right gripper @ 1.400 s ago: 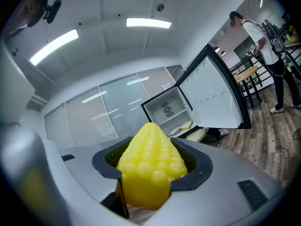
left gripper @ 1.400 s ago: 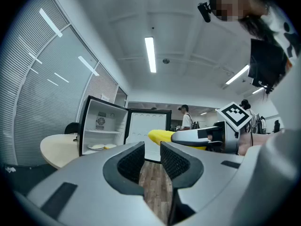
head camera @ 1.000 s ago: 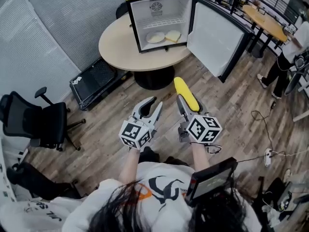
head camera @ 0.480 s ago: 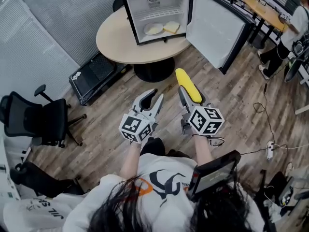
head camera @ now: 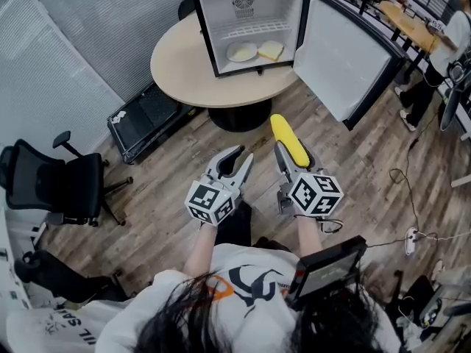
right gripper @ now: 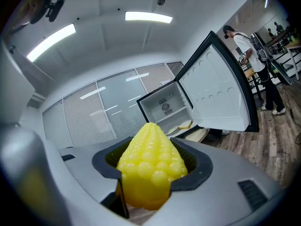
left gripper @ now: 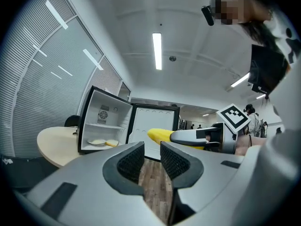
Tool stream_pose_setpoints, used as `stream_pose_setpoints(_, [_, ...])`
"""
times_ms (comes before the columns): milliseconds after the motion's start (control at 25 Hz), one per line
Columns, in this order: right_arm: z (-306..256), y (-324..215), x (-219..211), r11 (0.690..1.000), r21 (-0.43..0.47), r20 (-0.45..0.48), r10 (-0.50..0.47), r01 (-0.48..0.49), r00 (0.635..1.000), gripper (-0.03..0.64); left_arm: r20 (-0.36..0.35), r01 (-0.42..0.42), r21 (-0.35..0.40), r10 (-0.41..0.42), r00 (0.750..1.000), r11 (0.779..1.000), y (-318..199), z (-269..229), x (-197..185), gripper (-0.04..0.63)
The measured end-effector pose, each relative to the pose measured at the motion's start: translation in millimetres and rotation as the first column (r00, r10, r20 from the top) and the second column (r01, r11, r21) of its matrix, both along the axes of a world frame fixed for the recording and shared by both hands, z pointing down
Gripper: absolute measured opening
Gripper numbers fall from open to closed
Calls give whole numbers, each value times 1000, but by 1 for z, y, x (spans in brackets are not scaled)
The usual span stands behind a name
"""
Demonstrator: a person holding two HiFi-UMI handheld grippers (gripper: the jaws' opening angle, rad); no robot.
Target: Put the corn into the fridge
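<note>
Yellow corn sits pinched in our right tool, its lower end hidden between the jaws. Just beside it, our left tool stands slightly spread, empty. Ahead, the fridge stands open.

Fridge on table; chair left of it

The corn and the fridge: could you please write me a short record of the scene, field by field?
corn: yellow, clamped between the jaws of the right gripper, tip pointing toward the fridge
left gripper: jaws slightly apart, nothing between them
fridge: stands on the round table, door wide open
inside the fridge: a plate and a pale slice side by side on the bottom
task state: corn not yet in the fridge; held above the wooden floor, short of the table
</note>
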State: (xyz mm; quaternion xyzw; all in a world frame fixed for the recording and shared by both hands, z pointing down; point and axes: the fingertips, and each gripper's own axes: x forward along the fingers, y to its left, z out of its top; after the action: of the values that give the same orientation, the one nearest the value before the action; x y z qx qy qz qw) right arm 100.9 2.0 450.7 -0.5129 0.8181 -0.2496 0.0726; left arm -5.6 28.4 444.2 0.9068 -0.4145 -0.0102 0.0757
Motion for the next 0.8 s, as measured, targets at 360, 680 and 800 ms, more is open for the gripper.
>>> stream_pose_setpoints(360, [-1,-81,-16,999,-12,2,29,-29,1000,252,9,-36,19,36,999,999,-88,-6,-17,110])
stream_pose_setpoints(680, [-14,-157,-50,998,-9,9,62,-62,998,252,3,-80,38,80,997,996,-172,-21,-49,110])
stream_pose_setpoints(800, [-15,-181,-64,997,-14,17,75,-75,997,252,6,-107,37,107,994,994,-198,-21,-58,110])
